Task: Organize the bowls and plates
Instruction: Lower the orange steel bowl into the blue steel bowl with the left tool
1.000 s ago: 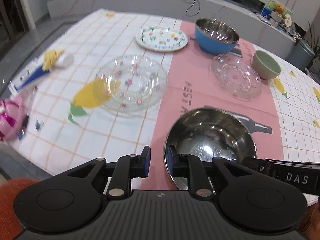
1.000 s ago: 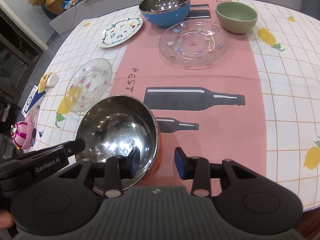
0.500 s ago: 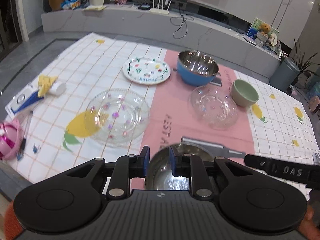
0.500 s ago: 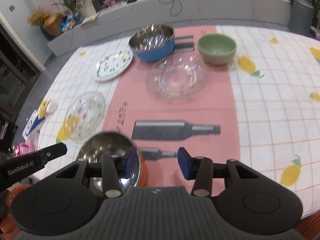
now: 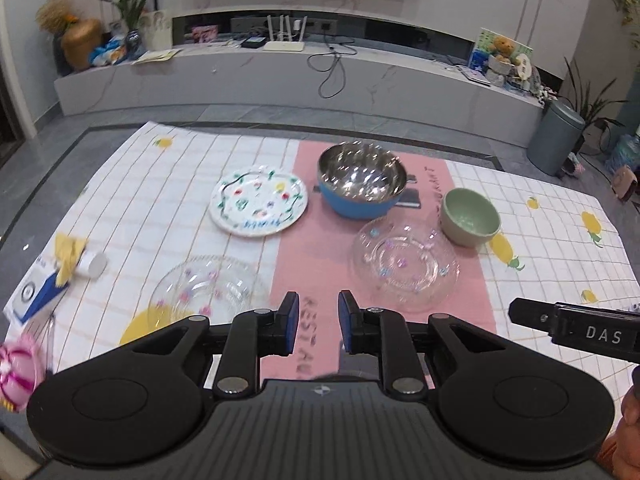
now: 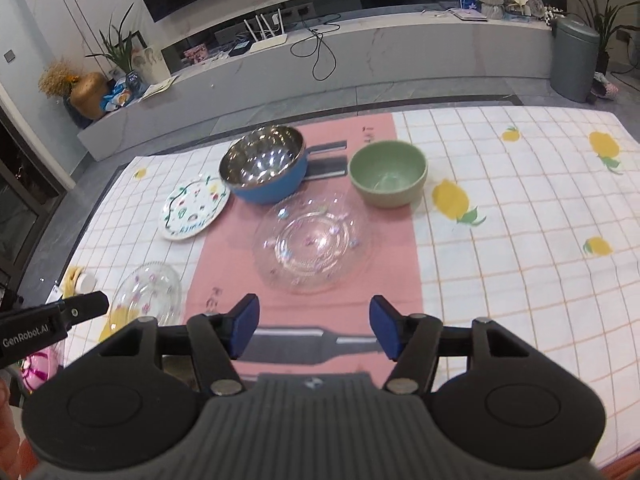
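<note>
On the worktop (image 5: 168, 200), covered with a checked cloth and a pink runner, the dishes are laid out apart from each other. A blue bowl with a steel inside (image 5: 362, 184) stands at the far side, with a painted plate (image 5: 259, 200) to its left and a green bowl (image 5: 470, 216) to its right. A clear glass plate (image 5: 406, 266) lies just in front of the green bowl, and a second glass plate (image 5: 206, 292) lies nearer, on the left.

The left tongs (image 5: 314, 322) are held above the runner with a narrow gap between the pads, and nothing is pinched in them. The right tongs (image 6: 314, 326) are spread wide and are opening further; nothing is between them either.

The glass plates are judged to be stiff, smooth and easy to break, so the raised rim should be taken and not the flat middle. The steel-lined bowl is probably light but slippery at its thin edge. The green bowl has a thick wall, which would give a firmer hold.

Only in the left view are a blue and white box (image 5: 34, 296) and a pink shiny object (image 5: 18, 372) seen clearly at the near left edge. In the right view, the dark bottle print (image 6: 316, 338) on the runner and the wide yellow-fruit part of the cloth at the right are shown.
</note>
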The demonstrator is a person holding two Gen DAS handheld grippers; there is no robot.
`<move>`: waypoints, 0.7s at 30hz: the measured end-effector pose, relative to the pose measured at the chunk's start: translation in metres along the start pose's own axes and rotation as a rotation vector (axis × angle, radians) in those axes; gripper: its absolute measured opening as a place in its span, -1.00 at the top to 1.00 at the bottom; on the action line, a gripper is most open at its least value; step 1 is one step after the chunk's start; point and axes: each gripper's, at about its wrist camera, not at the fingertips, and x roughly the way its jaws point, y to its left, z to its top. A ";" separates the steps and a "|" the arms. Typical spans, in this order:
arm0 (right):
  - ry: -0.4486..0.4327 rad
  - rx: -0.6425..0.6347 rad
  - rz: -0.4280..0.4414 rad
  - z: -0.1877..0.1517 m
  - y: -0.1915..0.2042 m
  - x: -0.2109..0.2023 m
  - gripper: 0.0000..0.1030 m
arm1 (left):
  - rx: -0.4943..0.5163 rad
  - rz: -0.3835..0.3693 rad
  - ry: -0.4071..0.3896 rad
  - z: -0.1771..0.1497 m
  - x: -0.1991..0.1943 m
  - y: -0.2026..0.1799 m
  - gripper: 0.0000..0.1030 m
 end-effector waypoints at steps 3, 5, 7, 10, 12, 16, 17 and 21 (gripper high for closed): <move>-0.002 0.001 -0.002 0.011 -0.002 0.006 -0.26 | 0.018 -0.010 0.003 0.012 0.010 -0.006 0.53; -0.001 -0.005 -0.005 0.019 -0.003 0.012 -0.27 | 0.025 -0.016 0.009 0.019 0.017 -0.008 0.50; 0.001 -0.012 -0.010 0.027 -0.004 0.019 -0.27 | 0.026 -0.024 0.016 0.028 0.026 -0.009 0.49; 0.008 -0.011 -0.012 0.040 -0.007 0.031 -0.27 | 0.018 -0.046 0.022 0.041 0.041 -0.008 0.45; 0.009 -0.006 -0.008 0.049 -0.010 0.040 -0.27 | 0.015 -0.053 0.022 0.050 0.050 -0.008 0.43; 0.018 0.001 -0.009 0.068 -0.013 0.063 -0.27 | 0.014 -0.068 0.026 0.068 0.071 -0.007 0.40; 0.023 0.003 -0.010 0.074 -0.013 0.069 -0.27 | 0.012 -0.069 0.031 0.072 0.078 -0.006 0.40; 0.045 0.009 0.003 0.094 -0.011 0.095 -0.27 | -0.032 -0.084 0.047 0.089 0.108 0.000 0.40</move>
